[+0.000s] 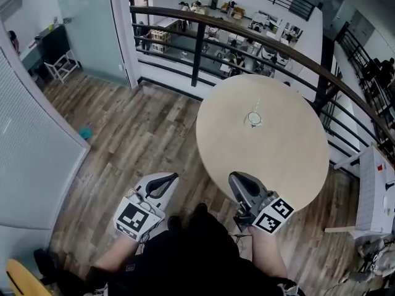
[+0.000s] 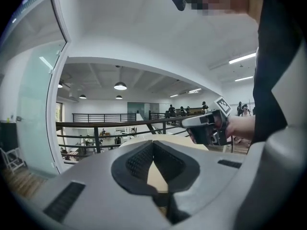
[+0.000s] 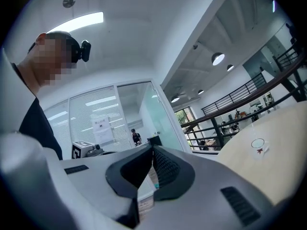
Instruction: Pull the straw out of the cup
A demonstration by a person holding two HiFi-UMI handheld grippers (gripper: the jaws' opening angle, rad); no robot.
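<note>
Straw (image 1: 257, 105) barely discernible in distant cup (image 1: 253, 119)

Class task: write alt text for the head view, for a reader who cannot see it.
A clear cup with a thin straw stands near the middle of a round beige table. Low in the frame, a person holds the left gripper and right gripper, both far from the cup.
</note>
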